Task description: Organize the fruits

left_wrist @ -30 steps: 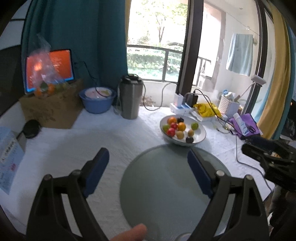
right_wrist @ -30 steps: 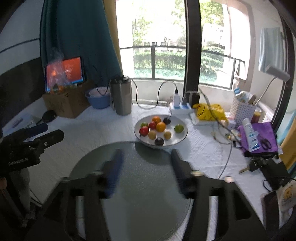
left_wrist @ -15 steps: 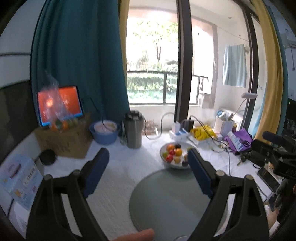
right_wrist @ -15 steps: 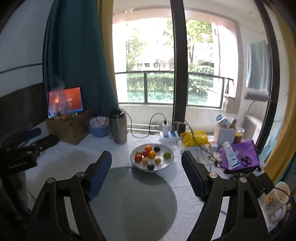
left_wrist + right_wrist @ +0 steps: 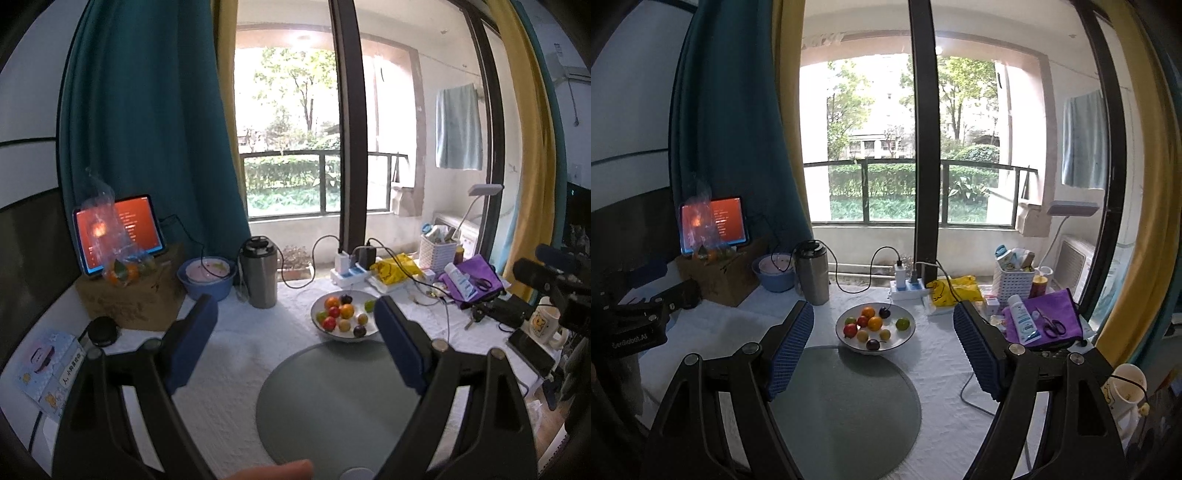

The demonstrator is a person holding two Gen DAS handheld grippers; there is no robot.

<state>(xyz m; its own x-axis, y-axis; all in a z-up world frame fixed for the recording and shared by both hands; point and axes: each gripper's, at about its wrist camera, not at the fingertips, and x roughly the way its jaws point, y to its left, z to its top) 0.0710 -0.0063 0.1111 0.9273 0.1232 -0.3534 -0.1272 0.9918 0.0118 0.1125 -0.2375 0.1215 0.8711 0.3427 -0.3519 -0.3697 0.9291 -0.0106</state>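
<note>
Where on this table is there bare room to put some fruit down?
The round grey mat just in front of the fruit bowl is bare. So is the white cloth between the steel flask and the bowl. Right of the bowl it is crowded: power strip, cables, purple pouch, white basket.

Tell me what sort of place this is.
Most likely a lived-in home room beside a balcony: a towel hangs outside the window, and the cloth-covered table carries a fruit bowl, a thermos and a basket of toiletries.
</note>
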